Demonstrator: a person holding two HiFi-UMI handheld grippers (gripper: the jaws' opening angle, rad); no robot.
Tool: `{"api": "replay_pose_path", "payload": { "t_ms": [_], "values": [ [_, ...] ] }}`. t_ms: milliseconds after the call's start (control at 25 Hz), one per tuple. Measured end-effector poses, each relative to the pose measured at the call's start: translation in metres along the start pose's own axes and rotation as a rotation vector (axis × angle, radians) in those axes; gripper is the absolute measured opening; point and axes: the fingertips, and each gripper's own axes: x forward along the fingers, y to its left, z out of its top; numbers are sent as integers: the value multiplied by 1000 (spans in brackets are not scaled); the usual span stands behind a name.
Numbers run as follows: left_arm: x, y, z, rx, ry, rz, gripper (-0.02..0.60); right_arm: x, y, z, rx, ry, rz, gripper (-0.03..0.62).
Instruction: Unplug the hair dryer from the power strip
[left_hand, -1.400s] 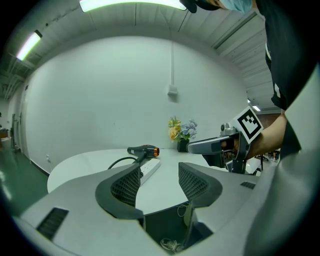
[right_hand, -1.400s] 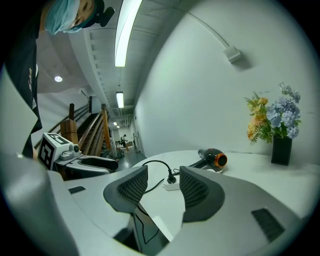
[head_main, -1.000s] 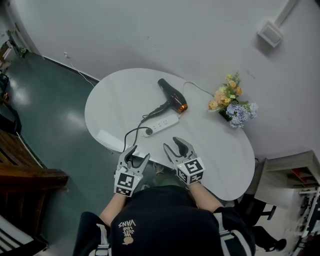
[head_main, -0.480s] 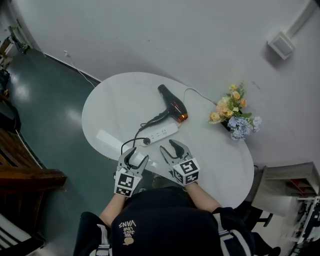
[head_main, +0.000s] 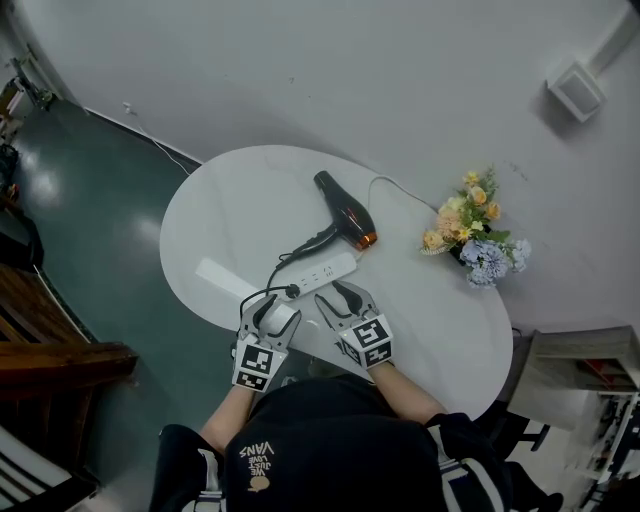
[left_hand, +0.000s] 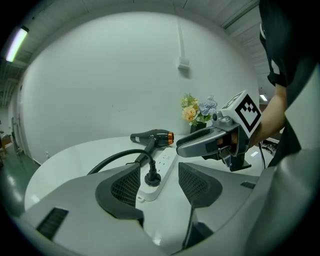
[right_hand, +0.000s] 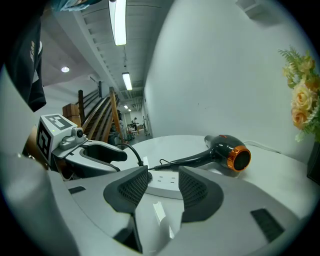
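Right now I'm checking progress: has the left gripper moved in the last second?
Yes. The left gripper has moved forward, toward the power strip; its open jaws now sit close to the black plug.

On your white oval table, long white power strip lies in front of black-and-orange hair dryer; potted flower bunch right.

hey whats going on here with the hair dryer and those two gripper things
A person holds a gripper in each hand at the near edge of a round white table. The left gripper, fingers apart, is lined up on the black plug seated in the power strip but is not yet on it. The right gripper, also open and empty, faces the strip. The hair dryer lies just beyond, not yet unplugged.
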Motion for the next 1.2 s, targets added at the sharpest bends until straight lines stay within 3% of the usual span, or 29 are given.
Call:
{"api": "replay_pose_path", "payload": {
  "t_ms": [840, 1200],
  "values": [
    [23, 12, -6, 0, 50, -11, 236, 54, -9, -29, -105, 86, 18, 181],
    [41, 12, -11, 46, 66, -38, 236, 53, -9, -31, -144, 69, 19, 181]
  ]
}}
